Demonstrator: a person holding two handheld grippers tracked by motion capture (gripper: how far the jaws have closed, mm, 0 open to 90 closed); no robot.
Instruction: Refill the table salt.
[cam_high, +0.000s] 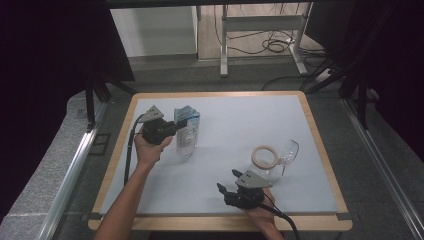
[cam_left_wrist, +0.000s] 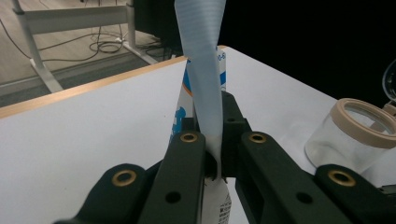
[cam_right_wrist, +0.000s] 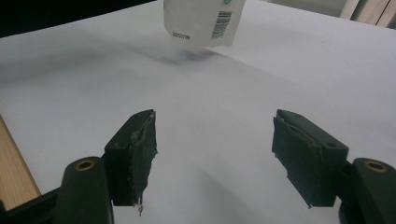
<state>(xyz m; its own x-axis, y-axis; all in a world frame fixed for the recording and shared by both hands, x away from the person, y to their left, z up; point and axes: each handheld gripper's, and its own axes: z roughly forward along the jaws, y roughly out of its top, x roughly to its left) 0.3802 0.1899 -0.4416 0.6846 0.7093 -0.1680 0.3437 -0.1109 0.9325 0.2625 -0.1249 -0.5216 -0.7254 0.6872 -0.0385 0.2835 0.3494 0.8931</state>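
Pouch held by top edge: slip risk

Pouch (cam_high: 187, 134) hangs at table's (cam_high: 240, 125) left, pinched at its thin top seal by left gripper (cam_left_wrist: 210, 154). Judged risk: film slides from jaws or tears. White-blue printed bag with barcode. Right gripper (cam_right_wrist: 215, 154) gapes wide, holding nothing, near jar (cam_high: 264, 159).

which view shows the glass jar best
The high view: the glass jar lies whole on its side on the white table, tan-rimmed mouth facing up toward the camera, just ahead of the right gripper. The left gripper view catches it partly cut off at the right edge.
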